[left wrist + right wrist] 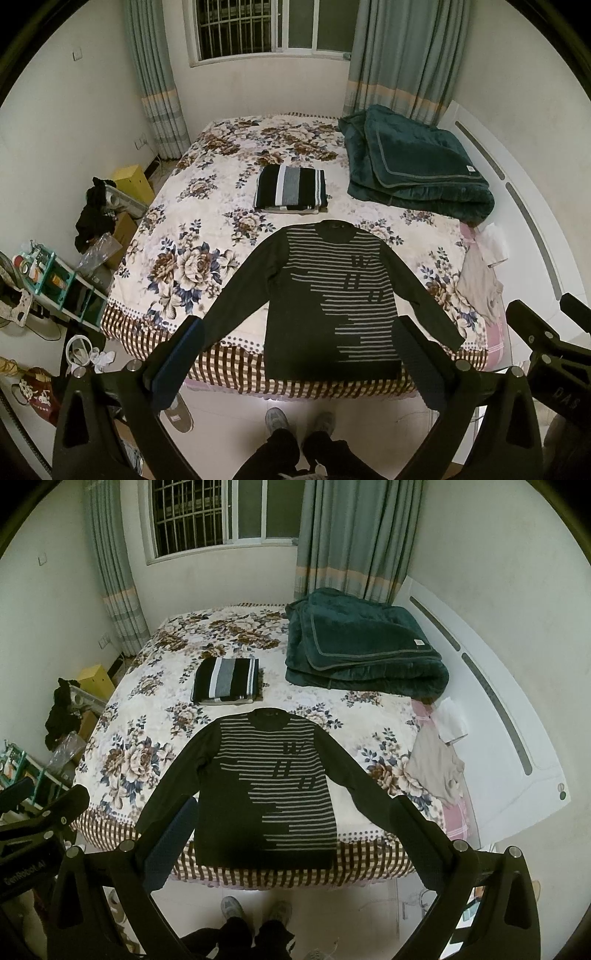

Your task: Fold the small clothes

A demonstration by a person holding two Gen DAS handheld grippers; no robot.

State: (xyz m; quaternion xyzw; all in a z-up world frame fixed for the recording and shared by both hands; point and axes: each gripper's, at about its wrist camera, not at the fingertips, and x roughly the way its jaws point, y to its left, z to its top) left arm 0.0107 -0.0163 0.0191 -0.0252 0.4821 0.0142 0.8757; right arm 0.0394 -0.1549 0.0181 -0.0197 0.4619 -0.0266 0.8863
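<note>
A dark long-sleeved sweater with grey stripes (pixel 332 291) lies flat, face up, on the floral bed, sleeves spread, hem at the near edge; it also shows in the right wrist view (pixel 269 775). A folded black, grey and white striped garment (pixel 290 190) lies behind it, also in the right wrist view (pixel 225 681). My left gripper (pixel 297 332) is open and empty, held above the near bed edge. My right gripper (pixel 291 814) is open and empty, at the same height. Each gripper shows at the edge of the other's view.
A folded dark green blanket (pixel 413 166) sits at the back right of the bed (pixel 207 177). A beige garment (pixel 476 284) and white cloth lie at the right edge by the white headboard (pixel 498 738). Boxes, shelves and clutter (pixel 74 258) stand on the floor left. The person's feet (pixel 299 424) stand below.
</note>
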